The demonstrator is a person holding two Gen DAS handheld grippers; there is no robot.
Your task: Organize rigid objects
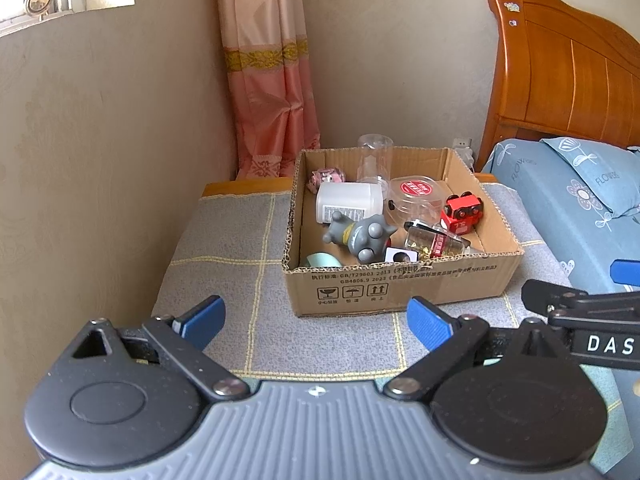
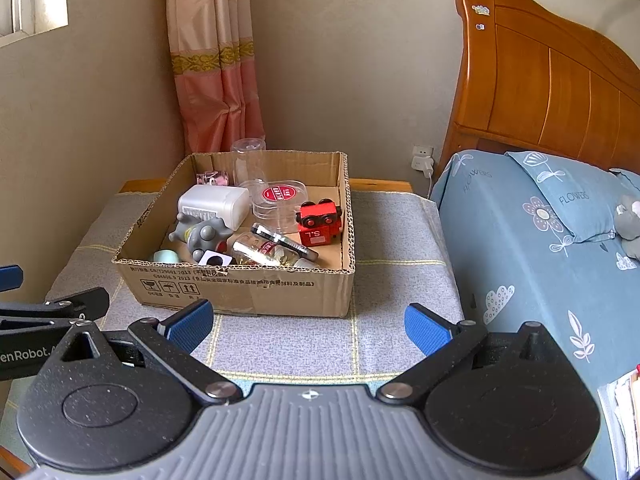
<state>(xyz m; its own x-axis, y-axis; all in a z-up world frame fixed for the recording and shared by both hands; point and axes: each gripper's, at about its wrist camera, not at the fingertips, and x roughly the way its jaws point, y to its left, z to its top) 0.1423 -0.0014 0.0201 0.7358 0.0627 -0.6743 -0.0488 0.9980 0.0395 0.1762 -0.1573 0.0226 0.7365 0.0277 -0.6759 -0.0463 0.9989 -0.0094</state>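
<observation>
The cardboard box [image 1: 400, 280] stood on the grey checked surface [image 1: 240, 240], at its far part, close to the wall. Both tongs were nearer to the camera than the box and touched nothing. The left tongs [image 1: 316, 322] were spread wide and empty, a little before the front wall of the box. The right tongs [image 2: 308, 326] were also wide and empty, before the same wall and slightly to its right side.

Inside the box lay the rigid things in a loose heap. A white bottle [image 1: 348, 202] lay on its side near the back left corner. A grey figure [image 1: 360, 236] lay in front of it. A red toy car [image 1: 462, 212] sat by the right wall of the box. A clear round container with a red lid [image 1: 416, 196] stood between the bottle and the car. A clear tall cup [image 1: 374, 160] stood at the back wall.

The front wall of the box hid the lower part of a mint green thing [image 2: 166, 257] and of a small white cube [image 2: 216, 260], so their shapes were not clear. A glass jar [image 2: 272, 250] lay on its side next to the cube; its label was too small to read. The pink thing [image 1: 326, 176] in the back corner was blurred.
</observation>
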